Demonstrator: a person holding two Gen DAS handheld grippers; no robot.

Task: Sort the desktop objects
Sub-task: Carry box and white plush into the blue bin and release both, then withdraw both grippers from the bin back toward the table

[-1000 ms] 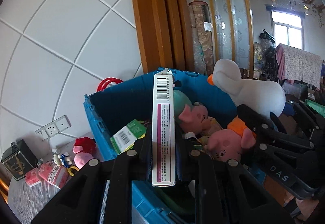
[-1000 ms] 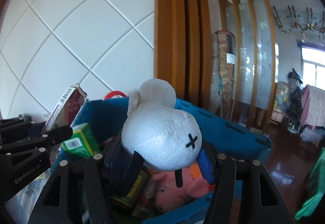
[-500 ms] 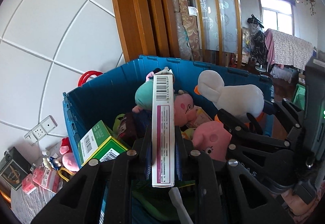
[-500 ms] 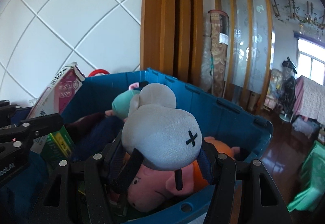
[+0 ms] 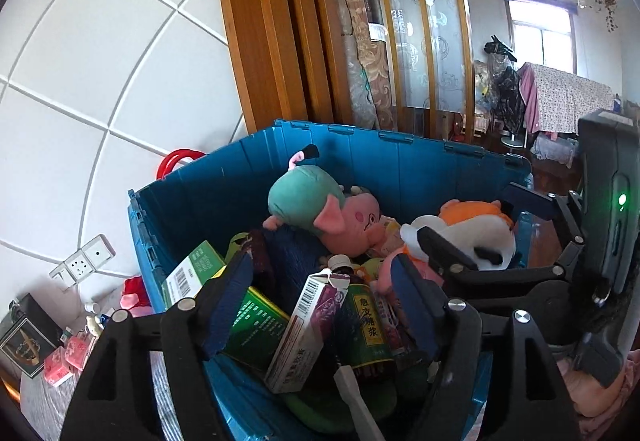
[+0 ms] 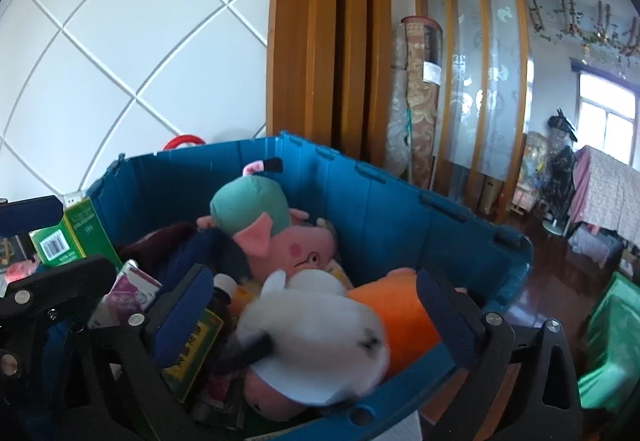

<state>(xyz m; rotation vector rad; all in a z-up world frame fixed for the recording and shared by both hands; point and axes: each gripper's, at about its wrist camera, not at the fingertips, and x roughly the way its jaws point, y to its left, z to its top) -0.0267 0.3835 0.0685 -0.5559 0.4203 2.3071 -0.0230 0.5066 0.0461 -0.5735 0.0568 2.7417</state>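
Drop step: both grippers, left (image 5: 324, 301) and right (image 6: 312, 317), hover spread and empty over the bin (image 6: 384, 201); next, fetch tabletop items at 8 o'clock.

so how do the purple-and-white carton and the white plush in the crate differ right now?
The purple-and-white carton is a rigid, flat-sided box with a barcode; the white plush is soft and rounded. The carton leans tilted among the boxes at the left; the plush lies on the pink and orange toys at the right. Both sit released inside the blue crate.
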